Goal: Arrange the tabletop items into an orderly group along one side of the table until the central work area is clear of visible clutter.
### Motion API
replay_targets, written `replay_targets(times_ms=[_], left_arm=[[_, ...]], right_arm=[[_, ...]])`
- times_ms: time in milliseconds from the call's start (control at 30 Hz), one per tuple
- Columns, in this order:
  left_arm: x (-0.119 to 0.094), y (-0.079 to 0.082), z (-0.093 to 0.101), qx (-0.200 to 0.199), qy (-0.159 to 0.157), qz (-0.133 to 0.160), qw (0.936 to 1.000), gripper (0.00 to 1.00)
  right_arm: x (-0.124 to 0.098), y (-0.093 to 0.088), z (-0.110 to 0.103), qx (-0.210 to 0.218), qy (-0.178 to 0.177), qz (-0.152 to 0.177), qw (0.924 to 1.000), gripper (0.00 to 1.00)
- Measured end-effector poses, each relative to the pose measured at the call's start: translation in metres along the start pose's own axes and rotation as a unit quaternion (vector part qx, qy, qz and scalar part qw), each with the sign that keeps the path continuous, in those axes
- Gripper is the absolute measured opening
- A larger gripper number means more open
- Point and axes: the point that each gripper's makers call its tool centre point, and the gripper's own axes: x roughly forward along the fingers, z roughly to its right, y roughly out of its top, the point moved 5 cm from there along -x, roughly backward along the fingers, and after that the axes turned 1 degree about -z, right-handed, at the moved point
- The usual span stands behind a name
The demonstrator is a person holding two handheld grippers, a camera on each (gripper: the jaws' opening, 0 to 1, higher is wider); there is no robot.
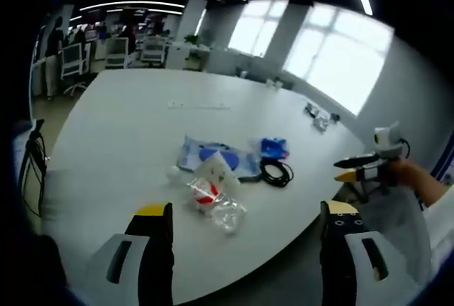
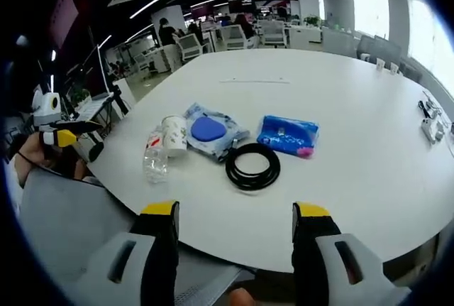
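In the left gripper view, the left gripper (image 1: 247,217) rises from the bottom with its two black, yellow-tipped jaws set wide apart and nothing between them. At the right edge of that view the right gripper (image 1: 352,169) shows sideways, one dark jaw above one yellow jaw, a narrow gap between; a hand (image 1: 406,172) grips it from behind, with a light sleeve (image 1: 440,214) below.

In the right gripper view, the right gripper's own jaws stand wide apart and empty. At the left edge the left gripper (image 2: 69,135) points right, held by a hand (image 2: 28,151).
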Motion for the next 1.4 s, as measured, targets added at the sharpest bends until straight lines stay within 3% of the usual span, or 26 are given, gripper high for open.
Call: replay_targets(times_ms=[567, 1067, 1400], left_arm=[[0.001, -0.005, -0.004, -0.002, 0.003, -0.014, 0.9999, 0.81], [0.005, -0.009, -0.015, -0.031, 0.005, -0.025, 0.9992, 0.80], [0.009, 0.000, -0.015, -0.038, 0.003, -0.024, 0.9990, 0.80]], right_arm=[[0.003, 0.003, 0.001, 0.000, 0.004, 0.002, 1.0000, 0.62], [0.012, 0.006, -0.002, -0.010, 0.017, -0.004, 0.9998, 0.62], [0.020, 0.011, -0.014, -0.029, 0.036, -0.007, 0.9989, 0.61]])
